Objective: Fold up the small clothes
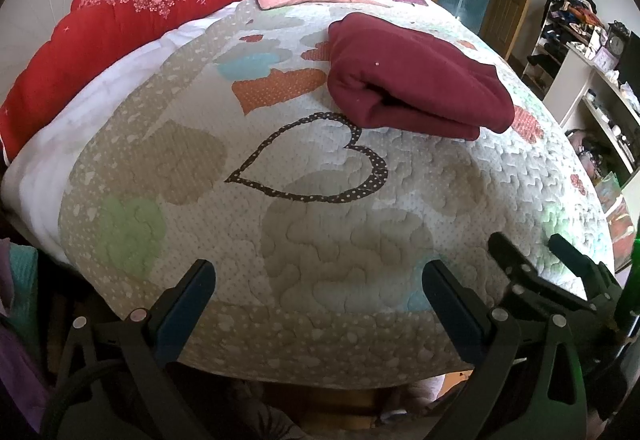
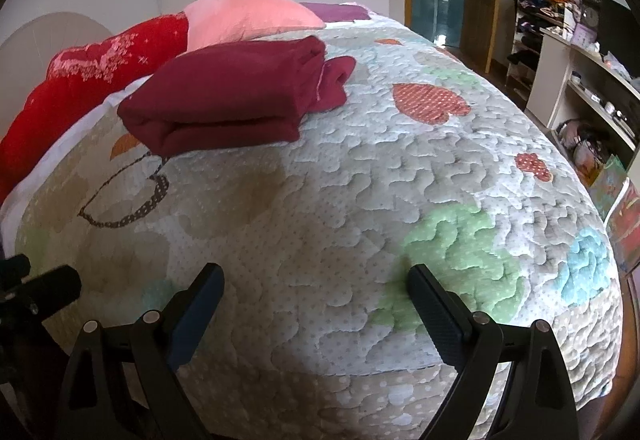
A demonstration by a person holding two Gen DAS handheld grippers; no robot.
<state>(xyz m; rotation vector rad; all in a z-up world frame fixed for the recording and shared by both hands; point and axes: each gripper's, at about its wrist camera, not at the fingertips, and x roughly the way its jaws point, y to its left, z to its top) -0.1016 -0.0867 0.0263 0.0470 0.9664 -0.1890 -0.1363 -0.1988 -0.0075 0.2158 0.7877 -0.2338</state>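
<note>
Both the left gripper [image 1: 318,280] and right gripper [image 2: 316,286] hang wide and empty at the bed's near edge; the folded maroon knit garment [image 1: 412,80] sits mid-quilt [image 1: 320,224]. Its loose sleeve end [image 2: 334,80] could unravel if snagged.

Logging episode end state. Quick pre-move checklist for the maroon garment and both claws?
1. Maroon garment folded into a compact stack: ok.
2. One end sticks out past the stack on its pillow side: not ok.
3. Left claw open, holding nothing: ok.
4. Right claw open, holding nothing: ok.
5. Both claws apart from the garment, over the quilt: ok.
6. More clothes waiting to be folded: cannot tell.
</note>
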